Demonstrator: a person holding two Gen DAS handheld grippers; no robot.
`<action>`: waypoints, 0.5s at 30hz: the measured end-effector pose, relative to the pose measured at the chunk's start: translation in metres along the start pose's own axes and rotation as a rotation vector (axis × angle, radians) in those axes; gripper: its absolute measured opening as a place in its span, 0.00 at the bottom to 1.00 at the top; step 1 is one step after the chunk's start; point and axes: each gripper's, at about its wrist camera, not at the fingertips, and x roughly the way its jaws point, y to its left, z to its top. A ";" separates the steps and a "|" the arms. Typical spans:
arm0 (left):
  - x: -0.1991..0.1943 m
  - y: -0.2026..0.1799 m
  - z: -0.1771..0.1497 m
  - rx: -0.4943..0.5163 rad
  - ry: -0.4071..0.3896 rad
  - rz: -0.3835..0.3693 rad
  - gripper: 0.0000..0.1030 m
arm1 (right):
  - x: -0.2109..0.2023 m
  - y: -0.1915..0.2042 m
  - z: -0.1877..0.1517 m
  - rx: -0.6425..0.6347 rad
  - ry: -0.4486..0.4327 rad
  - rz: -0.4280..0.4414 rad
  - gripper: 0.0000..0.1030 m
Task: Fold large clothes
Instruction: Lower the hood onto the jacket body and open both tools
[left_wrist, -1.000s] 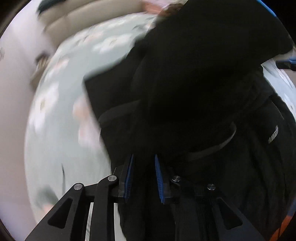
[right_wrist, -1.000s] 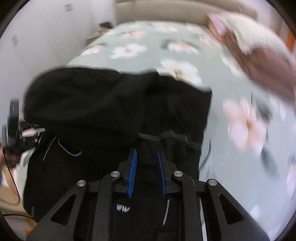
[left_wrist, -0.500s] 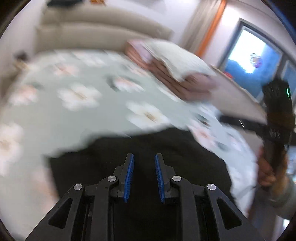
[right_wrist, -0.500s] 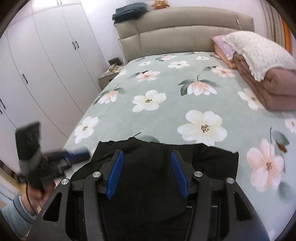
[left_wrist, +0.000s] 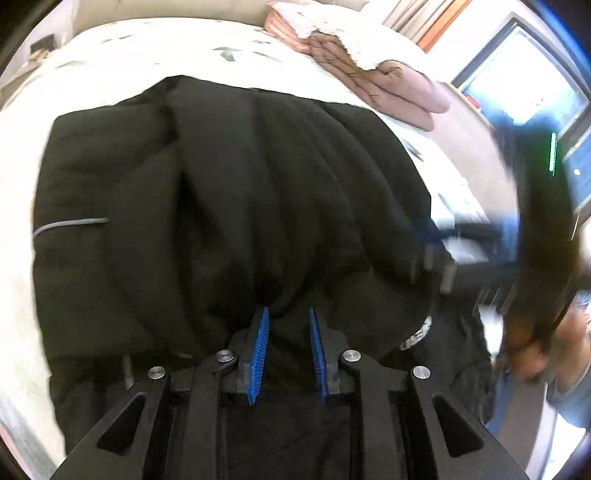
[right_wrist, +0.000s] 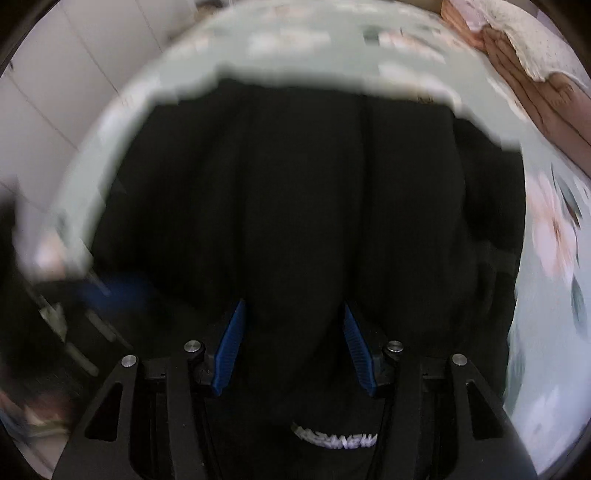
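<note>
A large black padded jacket (left_wrist: 229, 192) lies bunched on the bed and fills both views (right_wrist: 303, 206). My left gripper (left_wrist: 287, 314) has its blue pads narrowly apart with a gathered ridge of the jacket pinched between them. My right gripper (right_wrist: 293, 310) is open wide, its pads on either side of a raised fold of the jacket, low over the cloth. White lettering on the jacket (right_wrist: 334, 439) shows under the right gripper. The right gripper and the hand holding it (left_wrist: 532, 236) appear blurred at the right of the left wrist view.
The bed has a pale green floral sheet (right_wrist: 554, 236). A folded pink quilt with a white pillow on top (left_wrist: 384, 70) sits at the far right of the bed. White wardrobe doors (right_wrist: 40, 96) stand to the left. A window (left_wrist: 517, 70) is at the right.
Both grippers have dropped from above the bed down onto the jacket. The left pads now have cloth between them. The right jaws stay wide open.
</note>
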 end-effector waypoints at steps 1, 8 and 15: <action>0.000 0.005 0.002 -0.010 0.004 -0.011 0.22 | 0.008 -0.004 -0.009 0.015 0.006 0.006 0.53; -0.046 -0.010 0.003 0.039 -0.075 -0.021 0.22 | -0.015 -0.023 -0.030 0.092 -0.096 0.100 0.54; -0.080 -0.009 0.032 -0.041 -0.193 -0.094 0.27 | -0.086 -0.020 -0.027 0.062 -0.292 0.071 0.54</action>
